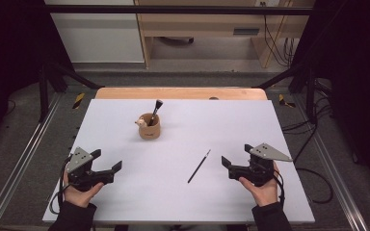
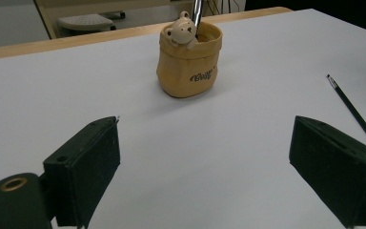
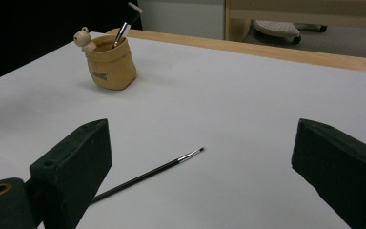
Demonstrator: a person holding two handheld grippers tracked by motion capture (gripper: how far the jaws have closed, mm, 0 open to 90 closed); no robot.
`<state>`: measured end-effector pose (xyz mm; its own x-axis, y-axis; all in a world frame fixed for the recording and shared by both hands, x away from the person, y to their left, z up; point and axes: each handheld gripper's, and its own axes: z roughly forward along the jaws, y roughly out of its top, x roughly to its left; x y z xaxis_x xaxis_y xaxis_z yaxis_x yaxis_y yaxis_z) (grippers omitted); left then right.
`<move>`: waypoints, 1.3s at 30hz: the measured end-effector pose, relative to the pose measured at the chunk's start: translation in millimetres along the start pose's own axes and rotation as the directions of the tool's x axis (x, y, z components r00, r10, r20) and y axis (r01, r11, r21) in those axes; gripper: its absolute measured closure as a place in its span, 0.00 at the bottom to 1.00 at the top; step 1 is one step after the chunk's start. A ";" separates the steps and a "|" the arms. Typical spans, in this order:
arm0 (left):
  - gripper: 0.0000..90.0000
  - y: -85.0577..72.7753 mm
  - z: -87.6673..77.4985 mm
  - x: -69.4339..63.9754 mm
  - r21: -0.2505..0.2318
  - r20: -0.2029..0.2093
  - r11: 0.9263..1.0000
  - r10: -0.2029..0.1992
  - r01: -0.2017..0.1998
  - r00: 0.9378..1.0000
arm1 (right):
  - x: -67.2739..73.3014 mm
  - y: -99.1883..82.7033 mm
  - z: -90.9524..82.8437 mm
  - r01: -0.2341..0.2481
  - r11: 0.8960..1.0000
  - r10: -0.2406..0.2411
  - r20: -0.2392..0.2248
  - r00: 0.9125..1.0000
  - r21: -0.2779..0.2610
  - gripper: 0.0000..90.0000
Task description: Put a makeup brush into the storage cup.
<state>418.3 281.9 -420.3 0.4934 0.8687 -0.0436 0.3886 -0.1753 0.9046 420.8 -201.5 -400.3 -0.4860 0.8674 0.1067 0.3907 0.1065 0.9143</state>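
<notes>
Left claw (image 1: 110,161): jaws apart, empty, lower left of the high view.
Right claw (image 1: 235,155): jaws apart, empty, lower right.
Desk (image 1: 183,202): white top.
Holder (image 1: 150,127): tan pouch, centre, makeup brush (image 1: 156,110) upright inside.
Thin brush (image 1: 199,166): flat, just left of the right claw.
Left claw view: lettering on holder legible.
</notes>
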 end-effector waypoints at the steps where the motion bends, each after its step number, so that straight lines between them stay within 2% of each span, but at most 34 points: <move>1: 0.10 -0.1 -0.4 0.4 0.000 0.001 1.000 -0.001 0.001 1.000 | 0.8 0.5 1.5 0.000 1.000 0.000 0.004 1.000 0.006 0.08; 4: 0.10 -0.6 -1.6 1.1 0.000 0.001 1.000 -0.003 0.003 1.000 | 4.6 1.7 7.6 -0.007 1.000 0.006 0.006 1.000 0.017 0.08; 10: 0.10 -1.8 -2.4 1.9 0.007 -0.012 1.000 0.006 -0.006 1.000 | 14.5 2.2 24.5 0.012 0.998 -0.012 0.006 1.000 0.061 0.09; 15: 0.10 -1.1 -2.1 1.0 0.008 -0.005 1.000 0.013 -0.013 1.000 | 24.6 0.6 40.3 0.020 0.995 -0.020 0.002 1.000 0.102 0.09; 23: 0.10 -2.6 -0.1 3.4 0.021 -0.012 1.000 0.021 -0.021 1.000 | 33.5 -2.5 59.1 0.022 0.988 -0.023 0.006 1.000 0.150 0.11; 31: 0.10 -2.6 0.9 3.8 0.027 -0.009 0.999 0.027 -0.027 1.000 | 42.4 -11.4 78.5 0.018 0.973 -0.025 0.030 0.999 0.228 0.12; 35: 0.10 -2.4 3.0 3.1 0.034 -0.010 0.999 0.037 -0.037 0.999 | 44.8 -15.8 87.0 0.026 0.967 -0.035 0.031 0.999 0.254 0.13; 39: 0.10 -2.5 3.9 1.7 0.035 -0.007 0.999 0.036 -0.036 0.999 | 46.5 -18.6 92.3 0.015 0.960 -0.027 0.040 0.999 0.281 0.14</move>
<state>421.2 282.0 -424.2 0.5019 0.8649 -0.0079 0.3976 -0.2226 0.8902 463.1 -118.3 -448.4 -0.4646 0.8831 0.0663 0.5874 0.2512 0.7693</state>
